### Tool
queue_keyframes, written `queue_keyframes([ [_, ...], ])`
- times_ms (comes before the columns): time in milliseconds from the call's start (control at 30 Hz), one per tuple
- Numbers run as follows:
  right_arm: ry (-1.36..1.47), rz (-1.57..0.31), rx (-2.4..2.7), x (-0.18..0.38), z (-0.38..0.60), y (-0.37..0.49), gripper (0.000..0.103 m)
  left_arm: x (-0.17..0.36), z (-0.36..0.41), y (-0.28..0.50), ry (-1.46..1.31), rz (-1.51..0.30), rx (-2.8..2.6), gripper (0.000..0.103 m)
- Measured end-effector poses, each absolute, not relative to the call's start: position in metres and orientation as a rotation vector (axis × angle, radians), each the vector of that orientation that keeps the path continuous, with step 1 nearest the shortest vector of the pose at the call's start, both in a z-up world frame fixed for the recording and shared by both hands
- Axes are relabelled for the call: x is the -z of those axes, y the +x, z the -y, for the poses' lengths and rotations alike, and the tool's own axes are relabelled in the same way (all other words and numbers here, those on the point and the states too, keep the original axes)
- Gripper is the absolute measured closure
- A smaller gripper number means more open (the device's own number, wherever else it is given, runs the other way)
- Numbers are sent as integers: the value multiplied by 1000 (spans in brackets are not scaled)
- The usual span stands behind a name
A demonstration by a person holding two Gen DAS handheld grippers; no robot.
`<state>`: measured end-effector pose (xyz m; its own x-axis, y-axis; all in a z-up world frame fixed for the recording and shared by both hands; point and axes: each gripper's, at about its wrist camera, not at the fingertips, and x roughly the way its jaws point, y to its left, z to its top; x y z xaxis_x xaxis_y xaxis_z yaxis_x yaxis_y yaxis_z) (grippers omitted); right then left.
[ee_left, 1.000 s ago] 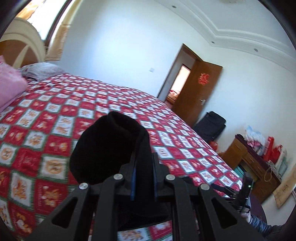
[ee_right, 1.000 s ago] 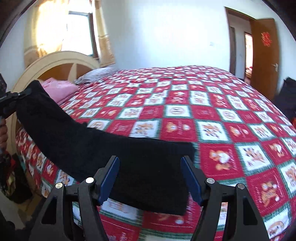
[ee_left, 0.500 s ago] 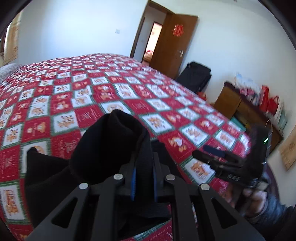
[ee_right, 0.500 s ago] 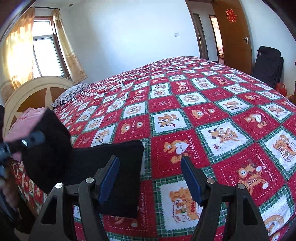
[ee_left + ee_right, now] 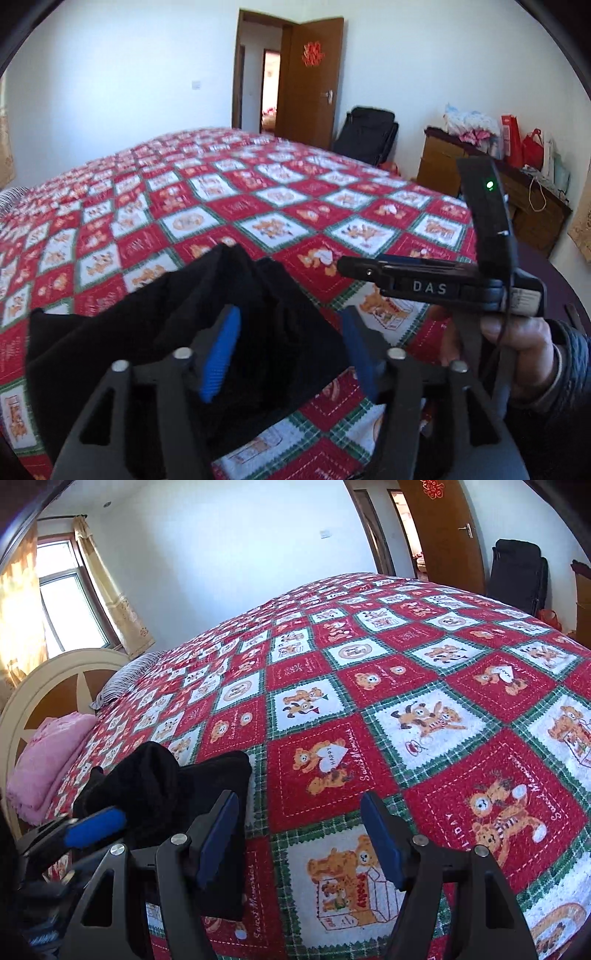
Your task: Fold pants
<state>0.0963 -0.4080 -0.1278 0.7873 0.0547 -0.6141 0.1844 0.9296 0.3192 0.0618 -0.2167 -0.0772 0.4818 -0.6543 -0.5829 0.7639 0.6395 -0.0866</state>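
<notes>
Lying folded on the quilt (image 5: 424,686), black pants (image 5: 184,332) between parted left gripper (image 5: 291,347) fingers.

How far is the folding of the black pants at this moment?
Done: the black pants lie on the quilt near its edge, doubled over, with a raised hump on top. In hand: nothing. The left gripper has open jaws just over the hump, and the right gripper is open over bare quilt. Left: flatten the hump, and perhaps one more fold.

Your black plastic left gripper (image 5: 290,349): blue ribbed pads, silver screws. Your black right gripper (image 5: 299,836) matches; "DAS" lettering, green LED, bare hand (image 5: 513,345), dark sleeve.
</notes>
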Motion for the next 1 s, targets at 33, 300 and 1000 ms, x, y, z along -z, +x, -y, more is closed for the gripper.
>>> queue_keyframes([
  [33,376,-650,65,125,406,95,33,72,207,58,185,-603,859,35],
  [300,333,-608,-191,98,350,81,33,79,139,81,97,-561,618,20],
  [1000,54,-864,-118,134,302,106,68,140,86,122,-36,-694,416,4],
])
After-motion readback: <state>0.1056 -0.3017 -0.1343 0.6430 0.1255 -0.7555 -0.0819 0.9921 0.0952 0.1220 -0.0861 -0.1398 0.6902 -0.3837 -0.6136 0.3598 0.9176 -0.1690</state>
